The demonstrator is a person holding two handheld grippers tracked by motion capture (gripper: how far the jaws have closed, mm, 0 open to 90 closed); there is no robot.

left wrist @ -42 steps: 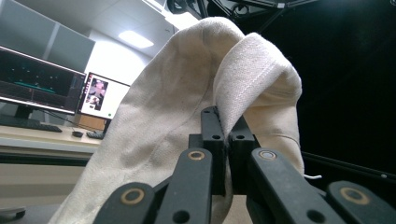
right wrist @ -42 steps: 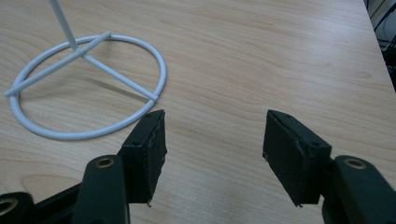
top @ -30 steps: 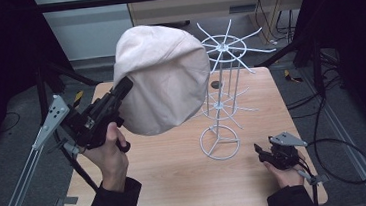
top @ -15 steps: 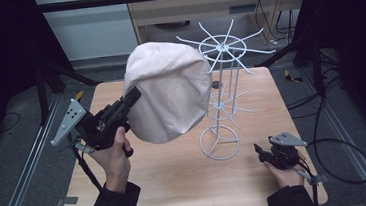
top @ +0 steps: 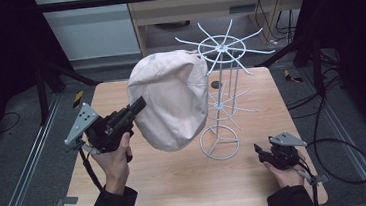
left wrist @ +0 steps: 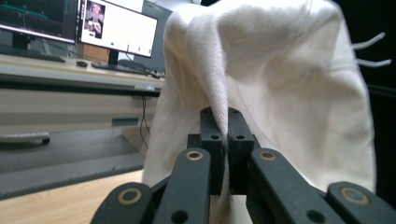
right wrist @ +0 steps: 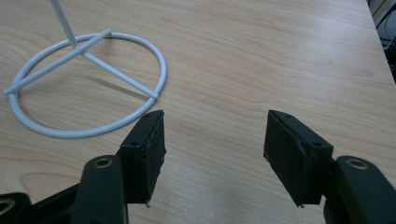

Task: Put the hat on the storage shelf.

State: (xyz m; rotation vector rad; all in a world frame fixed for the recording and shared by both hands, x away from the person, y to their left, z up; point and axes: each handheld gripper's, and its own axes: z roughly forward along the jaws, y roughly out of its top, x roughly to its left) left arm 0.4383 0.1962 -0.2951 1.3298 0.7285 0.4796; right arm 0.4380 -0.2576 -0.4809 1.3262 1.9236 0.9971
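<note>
**Cloth hat held up beside wire stand**

Left gripper (top: 138,104) raised above the left half of the wooden table (top: 178,183), jaws clenched on a fold of a pale beige cloth hat (top: 170,99). Seen along that gripper's own jaws (left wrist: 223,135): both black pads pressed together, a ridge of the fabric (left wrist: 261,79) pinched between them and running up from the grip. Hat hanging clear of the tabletop, bulging outward, its upper edge up against the spokes at the top of the white wire stand (top: 221,79). Whether resting on a spoke or merely touching, cannot tell. Two white spoke tips poking out past the fabric's right edge in the left gripper view.

Stand upright right of the table's middle: ring base (right wrist: 86,84) flat on the wood, thin pole, two tiers of radiating spokes.

Right gripper (top: 263,152) low near the front right corner of the table, held in a hand (top: 287,174), just beside the ring base. Jaws (right wrist: 210,144) spread wide, nothing between them but bare wood.

Desk with lit monitors (left wrist: 74,23) behind the hat in the left gripper view.
</note>
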